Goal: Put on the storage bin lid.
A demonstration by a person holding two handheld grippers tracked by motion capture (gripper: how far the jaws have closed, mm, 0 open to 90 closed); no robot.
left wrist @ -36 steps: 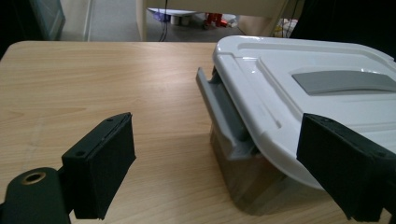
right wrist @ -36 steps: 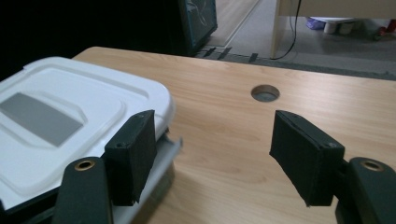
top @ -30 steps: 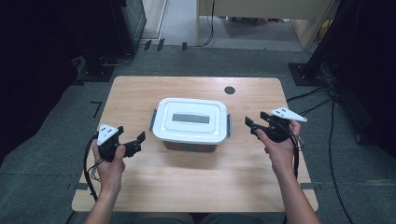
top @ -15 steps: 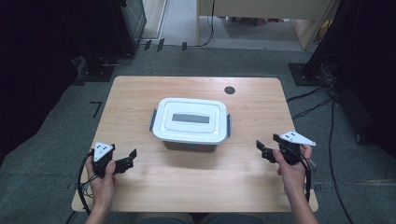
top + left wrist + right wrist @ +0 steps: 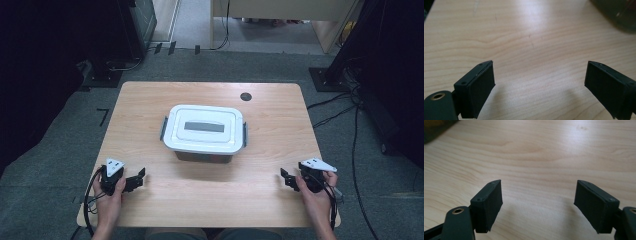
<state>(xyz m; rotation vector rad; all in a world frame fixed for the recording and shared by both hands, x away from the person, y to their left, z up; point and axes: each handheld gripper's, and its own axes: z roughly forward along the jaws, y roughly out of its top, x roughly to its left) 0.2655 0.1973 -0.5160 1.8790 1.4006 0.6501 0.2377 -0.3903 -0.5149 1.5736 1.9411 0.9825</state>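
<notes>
- Where the near edge of the wooden table [image 5: 210, 210] meets the seated person, two forearms enter from below, each hand wrapped around a hand-held gripper and resting low over the tabletop.
- Left gripper [image 5: 136, 179]: held near the table's near-left corner, jaws pointing inward toward the table's middle. In the left gripper view [image 5: 539, 87] the two black jaws stand wide apart with bare wood grain between them; they hold nothing and touch nothing.
- Right gripper [image 5: 286, 178]: held near the near-right corner, jaws likewise pointing inward, grey three-cornered plate on top. In the right gripper view [image 5: 537, 205] the jaws are spread wide over bare wood; they have just been opening, and no object lies between them.
- Both hands lie on opposite sides of the table, well apart from each other, with a cable trailing from each gripper.
- Storage box [image 5: 204, 131]: a lidded plastic container, white lid with a grey rectangular panel, a grey latch at each short end. It stands at the table's centre, farther off than both grippers and between their lines of reach, apart from each. The lid is on, so its contents cannot be seen.
- Dark round hole [image 5: 245, 96]: set in the tabletop beyond the box, toward the far-right.
</notes>
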